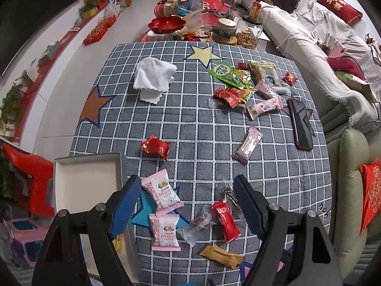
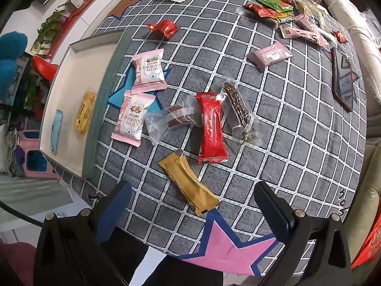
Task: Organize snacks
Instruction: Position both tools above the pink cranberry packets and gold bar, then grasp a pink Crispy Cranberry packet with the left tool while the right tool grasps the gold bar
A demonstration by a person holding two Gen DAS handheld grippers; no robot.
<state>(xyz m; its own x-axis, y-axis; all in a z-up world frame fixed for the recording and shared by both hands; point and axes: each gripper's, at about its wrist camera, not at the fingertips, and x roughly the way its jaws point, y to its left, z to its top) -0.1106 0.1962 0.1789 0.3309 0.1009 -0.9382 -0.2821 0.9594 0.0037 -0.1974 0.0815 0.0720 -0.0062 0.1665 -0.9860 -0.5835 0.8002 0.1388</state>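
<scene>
Wrapped snacks lie scattered on a grey checked cloth (image 1: 190,124). Near me are two pink cranberry packets (image 2: 148,70) (image 2: 132,118), a red bar (image 2: 210,128), a clear-wrapped dark sweet (image 2: 175,118), a dark bar in clear wrap (image 2: 235,106) and a gold bar (image 2: 188,181). A shallow box (image 2: 104,100) at the left holds a yellow snack (image 2: 84,110) and a blue one (image 2: 56,131). My left gripper (image 1: 188,205) is open above the pink packets and red bar (image 1: 225,221). My right gripper (image 2: 193,205) is open just over the gold bar.
A pile of more snacks (image 1: 240,83) lies at the far right, a lone red packet (image 1: 156,146) and a pink packet (image 1: 248,143) mid-cloth. A black phone (image 1: 301,124) lies near the right edge. A white towel (image 1: 153,78) lies far left. A sofa (image 1: 309,35) stands right.
</scene>
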